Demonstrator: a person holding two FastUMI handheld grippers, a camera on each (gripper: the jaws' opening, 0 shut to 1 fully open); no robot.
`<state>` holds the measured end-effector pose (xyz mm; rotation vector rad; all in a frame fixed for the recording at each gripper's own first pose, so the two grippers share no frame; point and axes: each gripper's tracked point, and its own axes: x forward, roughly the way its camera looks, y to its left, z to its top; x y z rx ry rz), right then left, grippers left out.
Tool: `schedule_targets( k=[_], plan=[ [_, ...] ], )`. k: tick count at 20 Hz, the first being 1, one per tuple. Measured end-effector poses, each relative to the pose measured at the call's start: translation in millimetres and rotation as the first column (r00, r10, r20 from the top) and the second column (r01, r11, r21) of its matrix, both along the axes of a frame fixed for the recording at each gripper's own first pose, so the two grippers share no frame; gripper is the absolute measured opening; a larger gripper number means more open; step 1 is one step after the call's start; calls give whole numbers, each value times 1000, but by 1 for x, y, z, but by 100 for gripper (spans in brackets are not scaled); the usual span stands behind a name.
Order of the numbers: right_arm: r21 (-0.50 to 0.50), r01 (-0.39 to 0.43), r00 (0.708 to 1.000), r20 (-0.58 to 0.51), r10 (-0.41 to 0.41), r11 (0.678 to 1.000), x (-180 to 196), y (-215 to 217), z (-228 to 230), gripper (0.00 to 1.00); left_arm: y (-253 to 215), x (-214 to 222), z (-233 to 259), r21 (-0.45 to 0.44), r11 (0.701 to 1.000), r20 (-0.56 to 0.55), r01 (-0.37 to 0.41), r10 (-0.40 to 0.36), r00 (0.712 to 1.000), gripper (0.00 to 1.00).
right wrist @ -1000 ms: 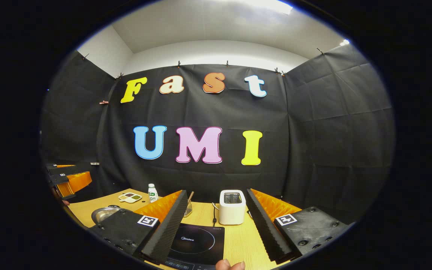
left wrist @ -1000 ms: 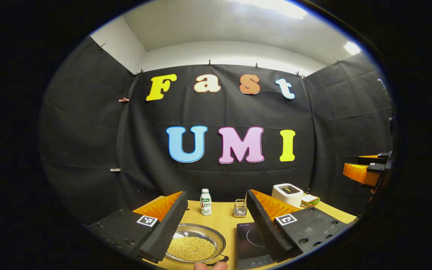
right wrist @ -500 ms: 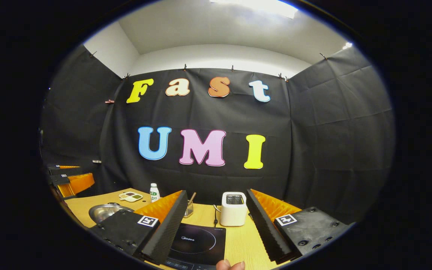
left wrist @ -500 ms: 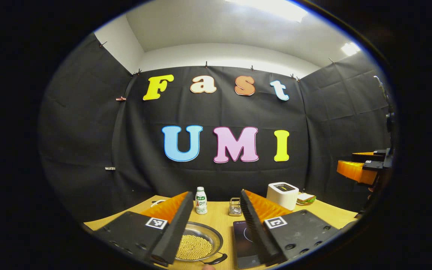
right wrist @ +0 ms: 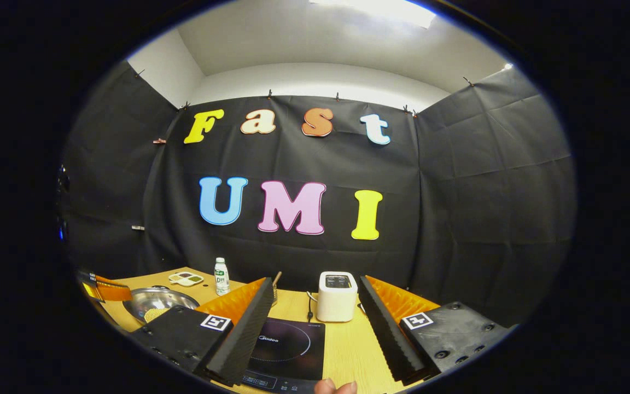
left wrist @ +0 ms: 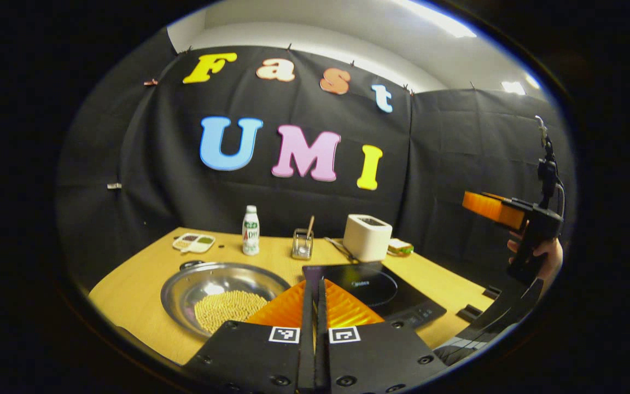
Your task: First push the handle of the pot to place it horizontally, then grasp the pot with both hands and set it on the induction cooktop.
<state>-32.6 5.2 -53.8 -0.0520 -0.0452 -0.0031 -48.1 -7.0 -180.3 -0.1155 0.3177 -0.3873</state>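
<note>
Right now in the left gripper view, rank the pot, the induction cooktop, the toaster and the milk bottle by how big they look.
1. pot and induction cooktop: look about alike, so no ranking; the left gripper covers part of both.
2. toaster
3. milk bottle
The last two stand farther back, so their true sizes are unsure.

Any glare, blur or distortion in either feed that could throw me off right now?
Left gripper view: sharp, a bright reflection inside the pot; fisheye bends the table edge. Right gripper view: equally sharp, the ceiling light overexposed at top, faint sheen on the induction cooktop, booth wall bowed toward the edges.
</note>
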Motion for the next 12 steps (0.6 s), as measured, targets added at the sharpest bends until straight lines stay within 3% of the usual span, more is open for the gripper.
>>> schedule_targets(
  k=[3, 7, 10, 12],
  plan=[
    [-12, 7, 1000, -15, -7, 1000, -1, -4, -9, 97, 18, -12, -51, 82, 995, -195, 62, -45, 980, 5],
    [-7, 22, 999, -36, -23, 1000, -1, -13, -22, 97, 43, -15, -93, 207, 973, -383, 100, -14, 924, 5],
    [-3, 31, 998, -58, -31, 1000, -1, -19, -32, 97, 40, -20, -123, 209, 964, -504, 163, -36, 863, 5],
    [-8, 37, 997, -68, -37, 999, -2, -22, -37, 98, 43, -13, -134, 224, 959, -544, 174, -25, 839, 5]
  ],
)
